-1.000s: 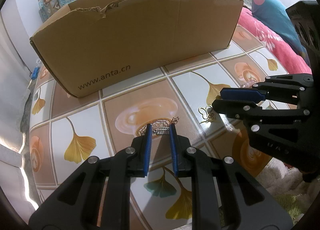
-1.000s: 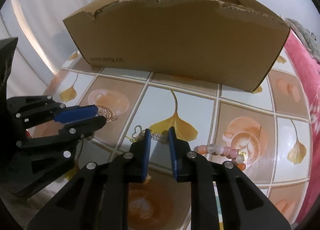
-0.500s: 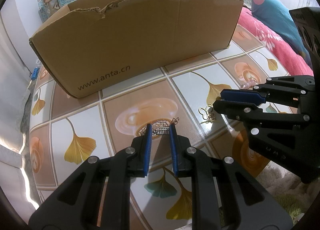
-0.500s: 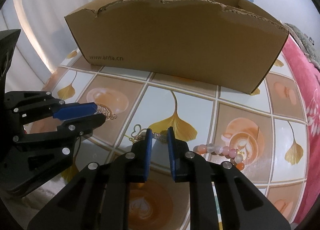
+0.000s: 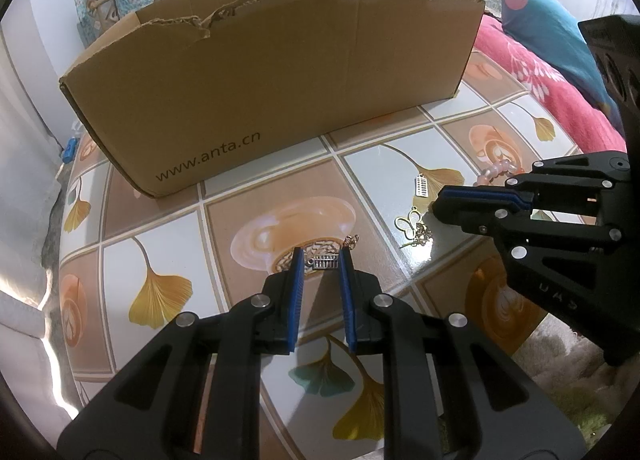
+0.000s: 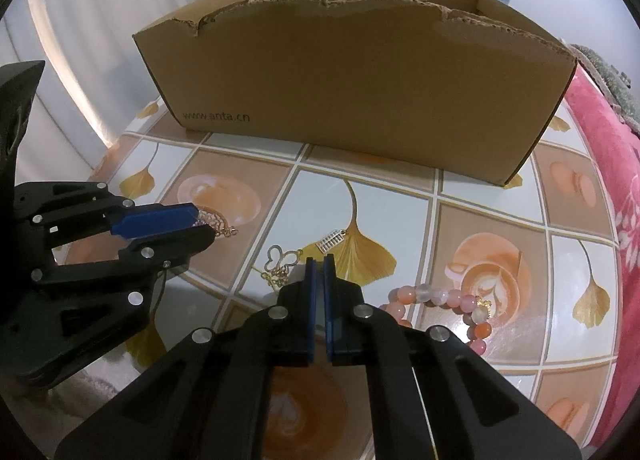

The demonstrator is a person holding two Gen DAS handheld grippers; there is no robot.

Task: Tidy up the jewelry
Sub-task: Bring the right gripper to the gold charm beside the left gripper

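Note:
My left gripper [image 5: 320, 258] holds a small silver abacus charm [image 5: 325, 261] crosswise between its fingertips, above a gold filigree piece [image 5: 316, 250] on the tiled table. My right gripper [image 6: 319, 260] is nearly closed with nothing visible between its pads; it also shows in the left wrist view [image 5: 442, 202]. A second silver abacus charm [image 6: 331, 241] lies on the table just beyond it. A gold butterfly pendant with chain [image 6: 280, 262] lies to its left. A pink bead bracelet [image 6: 448, 302] lies to its right.
A large open cardboard box [image 6: 352, 96] marked www.anta.cn stands across the back of the table [image 6: 492, 228]. A pink blanket [image 6: 608, 164] lies off the right edge. The left gripper's body [image 6: 100, 252] sits low at the left in the right wrist view.
My right gripper has closed and drawn back; the silver charm that was between its fingertips now lies on the table. The left gripper has stayed put with its charm.

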